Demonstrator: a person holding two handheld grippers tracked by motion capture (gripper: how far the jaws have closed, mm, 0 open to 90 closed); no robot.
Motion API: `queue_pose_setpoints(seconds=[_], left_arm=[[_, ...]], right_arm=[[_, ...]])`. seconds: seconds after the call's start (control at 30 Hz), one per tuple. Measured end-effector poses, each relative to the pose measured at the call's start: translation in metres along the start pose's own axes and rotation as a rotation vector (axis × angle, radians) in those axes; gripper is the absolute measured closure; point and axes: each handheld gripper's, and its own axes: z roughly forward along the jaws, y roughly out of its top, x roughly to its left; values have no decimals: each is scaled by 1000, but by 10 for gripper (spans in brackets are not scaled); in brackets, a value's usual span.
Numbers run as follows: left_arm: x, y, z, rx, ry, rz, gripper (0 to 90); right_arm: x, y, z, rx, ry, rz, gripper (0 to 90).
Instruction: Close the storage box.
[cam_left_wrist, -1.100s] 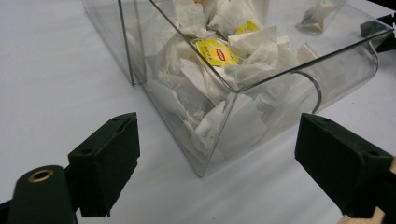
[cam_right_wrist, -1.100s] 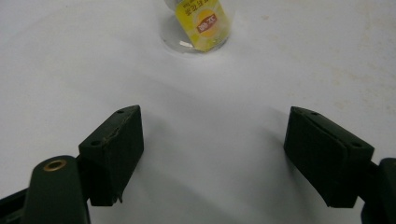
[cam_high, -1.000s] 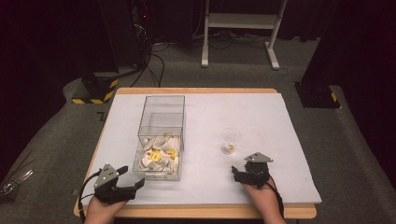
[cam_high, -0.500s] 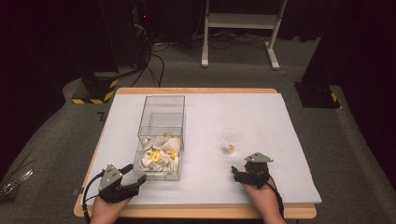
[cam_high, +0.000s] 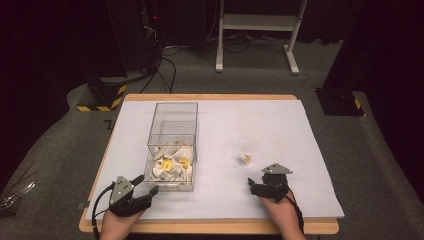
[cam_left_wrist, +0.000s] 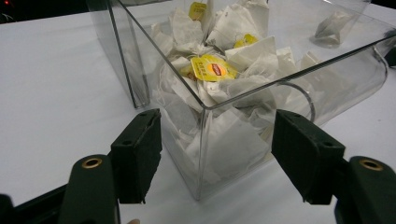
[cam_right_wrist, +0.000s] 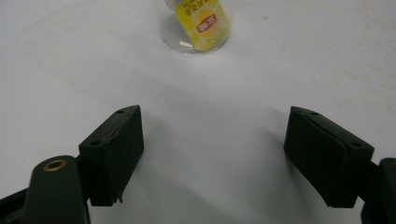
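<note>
Left fingers (cam_left_wrist: 149, 154) narrowing around box (cam_left_wrist: 205, 140) corner without touching, right fingers (cam_right_wrist: 116, 149) wide, empty

Black two-jaw left gripper (cam_high: 146, 191) held low at the near left, jaws apart and just closing narrower, angled far-right, black two-jaw right gripper (cam_high: 256, 186) held low at the near right, jaws spread wide, both hands gripped from the near edge

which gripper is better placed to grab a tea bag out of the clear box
Left. The left gripper sits at the clear box, facing its tea bags; the right gripper rests open, apart.
</note>
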Motion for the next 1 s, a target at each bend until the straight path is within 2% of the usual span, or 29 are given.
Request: queue_pose_setpoints(seconds=[0.37,0.5,0.73,1.0], left_arm=[[0,-1,1,-2,25,5,290],[1,-1,1,4,32,-16,255],[2,0,4,14,56,-12,170],[2,-3,8,12,81,-18,148]], right_arm=[[0,0,0,1,-2,-1,200],[0,0,0,1,-2,-1,200],[0,0,0,1,-2,-1,199],[0,0,0,1,-2,-1,200]])
